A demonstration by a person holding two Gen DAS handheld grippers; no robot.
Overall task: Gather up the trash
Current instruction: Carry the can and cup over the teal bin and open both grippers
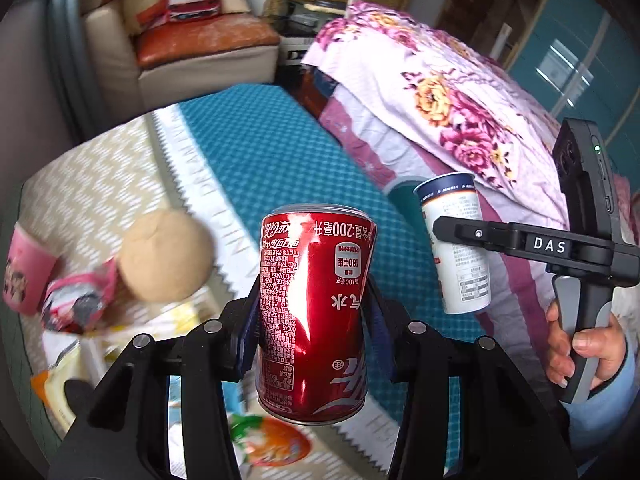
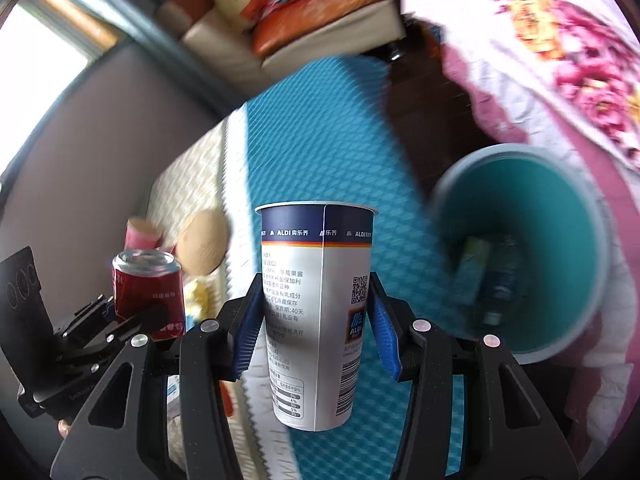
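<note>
My left gripper [image 1: 312, 312] is shut on a dented red Coca-Cola can [image 1: 316, 312], held upright above the mat. My right gripper [image 2: 316, 320] is shut on a white and navy ALDI paper cup [image 2: 316, 312], also held upright. In the left wrist view the cup [image 1: 456, 244] and the right gripper [image 1: 440, 226] show at the right. In the right wrist view the can [image 2: 146, 288] and the left gripper [image 2: 120, 316] show at the lower left. A teal trash bin [image 2: 560, 216] stands to the right of the cup, with a bottle and a carton inside.
A teal foam mat [image 1: 260, 140] and a beige patterned mat [image 1: 92, 184] cover the floor. A round bun [image 1: 168, 256], a pink cup [image 1: 24, 272] and wrappers [image 1: 76, 304] lie on the left. A floral quilt [image 1: 440, 92] is at the right, a cream sofa [image 1: 192, 52] behind.
</note>
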